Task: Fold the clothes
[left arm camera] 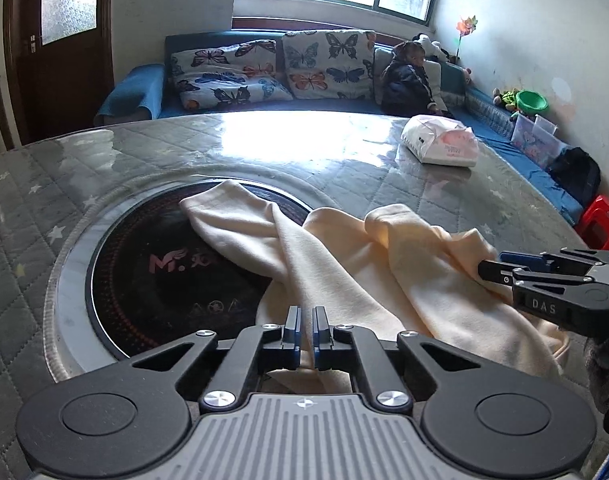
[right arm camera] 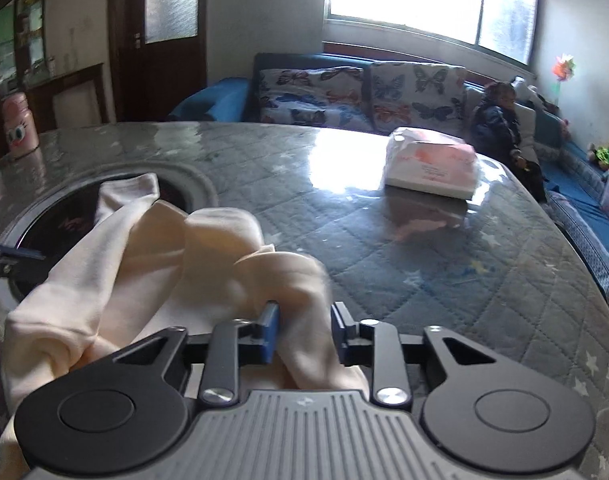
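Cream garment (left arm camera: 344, 264), just one, is lying crumpled at lower centre on my worktop (left arm camera: 288, 152); I'm pinching its near edge with both tools, left tool (left arm camera: 307, 332) and right tool (right arm camera: 304, 332).

garment (right arm camera: 152, 264): near end cut off at frame bottom | right tool (left arm camera: 490, 272): body cut by frame edge

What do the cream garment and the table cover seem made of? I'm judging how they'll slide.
Cream garment: soft matte knit, probably cotton; it drapes in rounded folds without shine. Table cover: quilted grey fabric seemingly under clear glossy plastic or glass; window glare reflects sharply off it.
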A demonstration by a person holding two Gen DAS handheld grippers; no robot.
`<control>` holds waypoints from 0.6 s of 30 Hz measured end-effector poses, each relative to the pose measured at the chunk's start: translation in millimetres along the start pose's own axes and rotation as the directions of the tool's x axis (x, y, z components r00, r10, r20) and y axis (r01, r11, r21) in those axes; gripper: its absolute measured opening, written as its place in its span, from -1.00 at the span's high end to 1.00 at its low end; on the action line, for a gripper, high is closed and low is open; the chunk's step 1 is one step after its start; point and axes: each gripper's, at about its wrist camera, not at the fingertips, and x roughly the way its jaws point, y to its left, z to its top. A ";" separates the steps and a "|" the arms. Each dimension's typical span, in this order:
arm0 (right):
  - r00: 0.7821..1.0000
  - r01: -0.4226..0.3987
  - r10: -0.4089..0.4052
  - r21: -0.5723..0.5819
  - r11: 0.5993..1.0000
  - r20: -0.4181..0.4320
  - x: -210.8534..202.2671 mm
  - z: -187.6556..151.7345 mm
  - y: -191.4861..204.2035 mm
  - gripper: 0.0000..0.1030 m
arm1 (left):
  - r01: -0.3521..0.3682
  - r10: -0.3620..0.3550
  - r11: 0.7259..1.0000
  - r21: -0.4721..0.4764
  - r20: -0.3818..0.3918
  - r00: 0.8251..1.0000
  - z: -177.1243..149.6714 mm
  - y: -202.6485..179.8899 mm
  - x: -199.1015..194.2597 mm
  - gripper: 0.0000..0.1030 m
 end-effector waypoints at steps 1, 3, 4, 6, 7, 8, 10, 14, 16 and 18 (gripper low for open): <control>1.000 0.003 -0.003 0.006 1.000 -0.001 -0.5 0.2 -1.9 0.72 | 0.005 -0.005 1.000 -0.005 -0.002 1.000 1.2 -0.1 0.0 0.82; 1.000 0.010 -0.010 0.013 1.000 -0.002 -1.9 0.1 -5.1 0.71 | 0.011 -0.011 1.000 -0.015 0.004 1.000 4.7 -2.8 0.9 0.39; 1.000 0.011 -0.011 0.015 1.000 -0.003 -2.1 -0.1 -6.3 0.72 | 0.005 -0.005 1.000 -0.014 0.009 1.000 6.2 -5.4 1.4 0.12; 1.000 0.008 -0.008 0.017 1.000 -0.007 -2.2 -0.7 -8.3 0.71 | 0.000 0.000 1.000 -0.006 0.016 1.000 8.9 -9.9 4.8 -0.33; 1.000 0.007 -0.006 0.018 1.000 -0.009 -2.2 -1.1 -9.4 0.70 | -0.001 0.001 1.000 -0.002 0.019 1.000 10.2 -12.1 6.8 -0.33; 1.000 0.005 -0.005 0.019 1.000 -0.011 -2.3 -1.4 -10.4 0.66 | 0.000 0.000 1.000 -0.001 0.015 1.000 11.5 -13.7 10.2 -0.33; 1.000 0.008 -0.007 0.024 1.000 -0.016 -1.6 -2.3 -12.2 0.48 | 0.000 0.000 1.000 -0.005 -0.007 1.000 12.3 -14.8 19.5 -0.30; 1.000 0.008 -0.007 0.025 1.000 -0.021 -1.3 -5.8 -13.8 0.23 | 0.000 0.000 1.000 -0.008 -0.045 0.999 8.0 -12.1 32.7 0.55; 1.000 0.009 -0.008 0.027 1.000 -0.026 -1.8 -8.7 -14.1 0.14 | 0.000 -0.001 1.000 -0.011 -0.046 0.999 4.6 -9.2 32.8 0.77; 0.999 0.010 -0.009 0.030 1.000 -0.030 -2.3 -11.6 -14.4 0.12 | -0.005 0.004 1.000 -0.017 -0.032 0.999 1.4 -5.9 28.0 0.89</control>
